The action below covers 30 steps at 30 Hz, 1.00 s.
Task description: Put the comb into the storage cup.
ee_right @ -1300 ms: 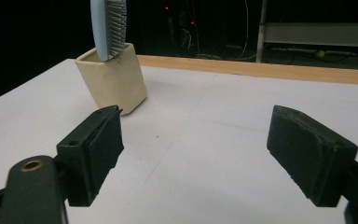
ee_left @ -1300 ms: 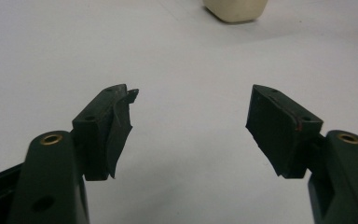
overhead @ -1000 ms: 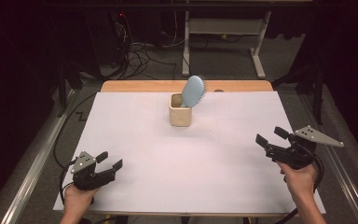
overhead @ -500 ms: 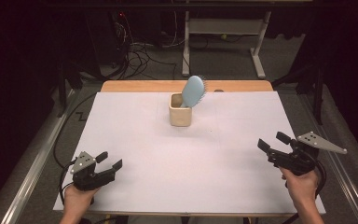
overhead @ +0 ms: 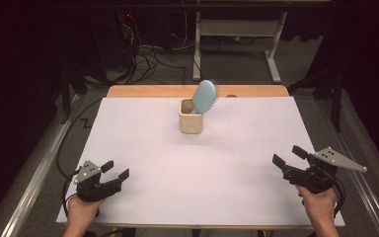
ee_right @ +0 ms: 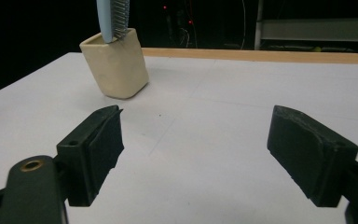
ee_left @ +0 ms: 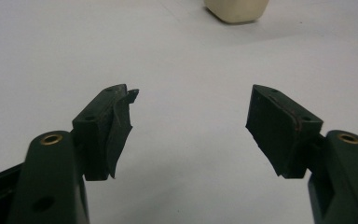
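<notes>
A cream square cup point(overhead: 191, 117) point(ee_right: 116, 64) stands at the far middle of the white table point(overhead: 197, 163), its base point(ee_left: 236, 9) at the top edge of the left gripper view. A light blue hairbrush point(overhead: 206, 96) point(ee_right: 113, 17) leans out of the cup, head up and tilted right. At the near left corner my left gripper point(overhead: 117, 171) point(ee_left: 191, 123) rests open with nothing between its pads. Near the right edge my right gripper point(overhead: 288, 155) point(ee_right: 193, 149) is held open, empty, pointing toward the cup.
A wooden strip point(overhead: 197, 91) runs along the table's far edge. Behind it the dark floor holds tangled cables point(overhead: 150, 57) and a grey metal stand point(overhead: 237, 34). Metal rails point(overhead: 34, 173) flank the table on both sides.
My right gripper has drifted slightly down and toward me along the right edge. The left gripper, cup and hairbrush have stayed put.
</notes>
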Tool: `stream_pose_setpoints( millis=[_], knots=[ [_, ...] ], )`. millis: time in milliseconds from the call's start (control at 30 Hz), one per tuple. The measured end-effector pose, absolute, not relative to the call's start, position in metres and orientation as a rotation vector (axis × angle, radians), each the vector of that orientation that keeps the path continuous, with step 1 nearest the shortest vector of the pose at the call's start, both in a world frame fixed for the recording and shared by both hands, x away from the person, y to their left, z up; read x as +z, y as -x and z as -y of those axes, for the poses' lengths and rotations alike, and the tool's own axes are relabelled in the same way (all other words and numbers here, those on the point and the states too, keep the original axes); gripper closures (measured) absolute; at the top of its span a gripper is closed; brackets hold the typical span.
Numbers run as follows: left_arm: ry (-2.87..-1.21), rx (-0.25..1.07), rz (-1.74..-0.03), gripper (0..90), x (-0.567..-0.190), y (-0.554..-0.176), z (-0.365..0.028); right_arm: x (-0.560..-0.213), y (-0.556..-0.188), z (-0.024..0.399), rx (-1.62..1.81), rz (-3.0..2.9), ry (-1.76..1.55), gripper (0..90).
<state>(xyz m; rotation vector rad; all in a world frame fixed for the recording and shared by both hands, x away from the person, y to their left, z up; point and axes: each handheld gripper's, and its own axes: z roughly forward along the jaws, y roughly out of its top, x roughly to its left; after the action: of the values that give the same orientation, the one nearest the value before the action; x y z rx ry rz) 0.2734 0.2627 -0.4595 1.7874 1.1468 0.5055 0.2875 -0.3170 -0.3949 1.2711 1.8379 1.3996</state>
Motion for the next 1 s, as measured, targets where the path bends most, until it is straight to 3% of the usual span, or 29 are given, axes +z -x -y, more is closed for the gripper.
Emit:
stream_pose_setpoints(
  millis=[1000],
  knots=[
    [-1.783, 0.507, -1.145, 30.9, -0.459, -0.272, -0.263, -0.419, -0.276, 0.322, 1.386, -1.820, -1.314, 18.9]
  ],
)
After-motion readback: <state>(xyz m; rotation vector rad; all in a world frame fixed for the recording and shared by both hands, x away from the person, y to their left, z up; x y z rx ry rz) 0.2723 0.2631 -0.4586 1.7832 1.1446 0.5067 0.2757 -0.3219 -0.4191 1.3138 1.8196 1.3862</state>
